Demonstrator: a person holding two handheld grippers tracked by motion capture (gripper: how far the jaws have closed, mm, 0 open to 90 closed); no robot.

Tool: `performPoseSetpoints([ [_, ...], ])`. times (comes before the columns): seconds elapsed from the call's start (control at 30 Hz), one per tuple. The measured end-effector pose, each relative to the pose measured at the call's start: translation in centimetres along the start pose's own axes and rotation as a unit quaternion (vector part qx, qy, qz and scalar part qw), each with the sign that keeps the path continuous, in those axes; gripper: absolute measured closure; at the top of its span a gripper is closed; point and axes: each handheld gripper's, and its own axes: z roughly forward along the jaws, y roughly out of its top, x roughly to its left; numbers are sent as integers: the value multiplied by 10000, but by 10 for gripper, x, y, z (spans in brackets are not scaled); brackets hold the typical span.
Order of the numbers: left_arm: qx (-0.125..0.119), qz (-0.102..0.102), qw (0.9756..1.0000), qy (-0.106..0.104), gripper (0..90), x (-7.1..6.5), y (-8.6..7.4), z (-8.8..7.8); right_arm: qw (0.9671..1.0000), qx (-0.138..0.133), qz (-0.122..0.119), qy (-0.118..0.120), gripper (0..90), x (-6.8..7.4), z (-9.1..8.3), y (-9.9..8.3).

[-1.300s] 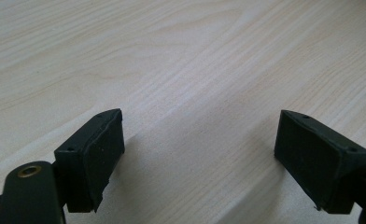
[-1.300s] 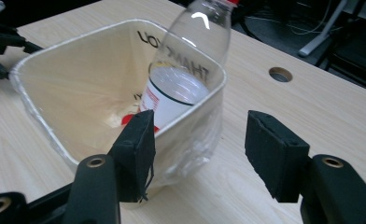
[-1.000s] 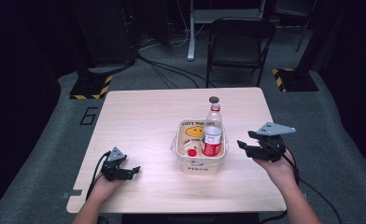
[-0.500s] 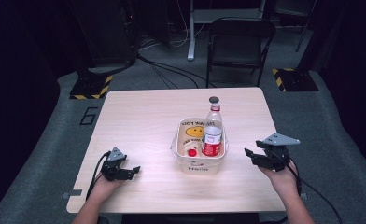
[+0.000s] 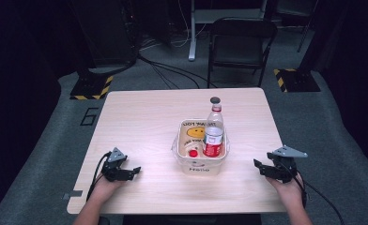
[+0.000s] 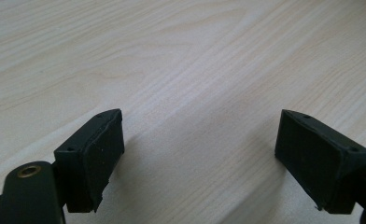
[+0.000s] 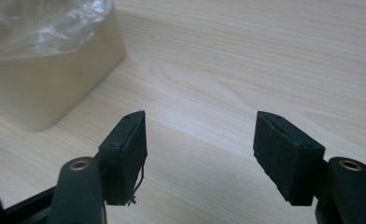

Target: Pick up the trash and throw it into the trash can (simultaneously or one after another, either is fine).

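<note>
Wooden surface [image 5: 144, 122] carries a cream tub [image 5: 202, 161] at its middle, printed with a smiley face and "Hello", holding an upright bottle [image 5: 214, 136] with a red label and a small red-capped item [image 5: 193, 153]. Packing looks done. Left gripper [image 5: 134, 170] and right gripper [image 5: 257, 165] rest apart from it, fingers released; the right's have just been opening, with nothing between them.

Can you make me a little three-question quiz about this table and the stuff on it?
1. True or false: the bottle stands upright in the tub.
2. What does the right tool have between its jaws? A) a bottle B) nothing C) a cap
3. What colour is the small cap beside the bottle?

Key:
1. True.
2. B; the jaws stand apart over bare table.
3. Red.
</note>
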Motion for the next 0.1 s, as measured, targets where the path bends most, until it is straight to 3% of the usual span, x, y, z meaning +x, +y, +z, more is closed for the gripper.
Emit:
performPoseSetpoints([
  [0.1, 2, -25, 10000, 17, 152, 0, 0, 0, 10000, -53, 63, -15, 298, -4, 1, -5],
])
